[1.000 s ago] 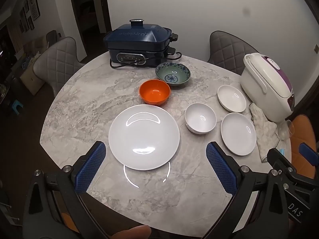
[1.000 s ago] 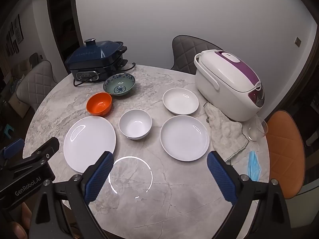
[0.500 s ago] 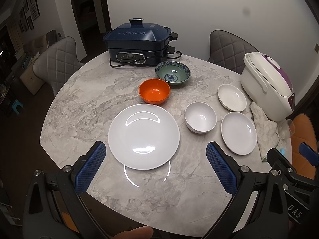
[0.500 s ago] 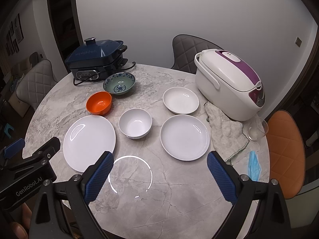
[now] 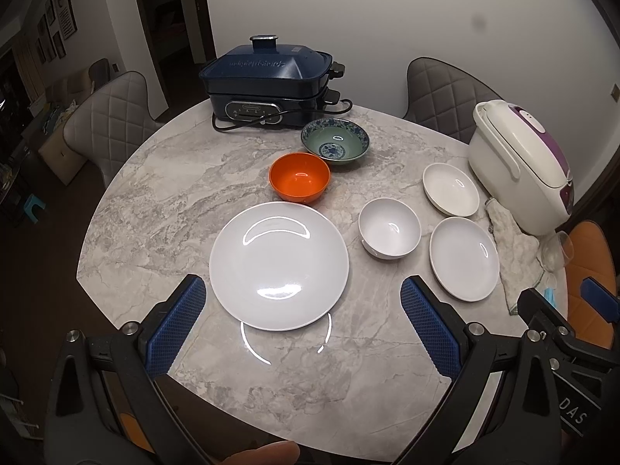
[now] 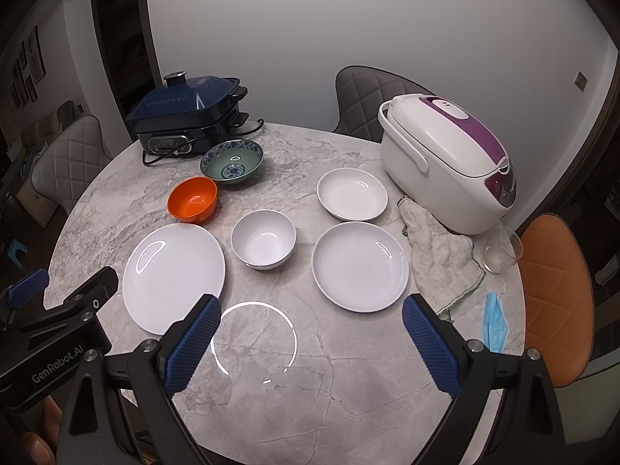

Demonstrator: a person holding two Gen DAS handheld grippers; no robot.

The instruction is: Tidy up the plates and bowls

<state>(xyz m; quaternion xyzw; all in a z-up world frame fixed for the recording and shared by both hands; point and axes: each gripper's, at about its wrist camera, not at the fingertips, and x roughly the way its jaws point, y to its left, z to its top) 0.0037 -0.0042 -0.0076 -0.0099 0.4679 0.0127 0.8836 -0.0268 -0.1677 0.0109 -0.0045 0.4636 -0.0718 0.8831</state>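
On the round grey marble table [image 5: 155, 201] all the dishes lie separate, none stacked. The large flat white plate [image 5: 279, 265] is at the near left, and just behind it stands the small orange bowl [image 5: 299, 182]. Further back, near the dark blue electric cooker [image 5: 267, 85], is the green bowl with blue pattern [image 5: 335, 146]. In the middle stands the white round bowl [image 6: 263, 239]. To its right lies the medium white plate [image 6: 360, 266], and behind that one the smaller deep white plate [image 6: 352, 193], which is close to the white and purple rice cooker [image 6: 445, 162]. A crumpled white cloth [image 6: 438, 252] lies in front of the rice cooker, beside it a tipped clear glass [image 6: 502, 250], and a blue face mask [image 6: 495, 319] is at the near right edge. The left gripper [image 5: 302, 321] hovers above the near edge of the large plate with its jaws wide apart, holding nothing. The right gripper [image 6: 310, 343] hovers over the bare near part of the table, also with jaws wide apart and empty.
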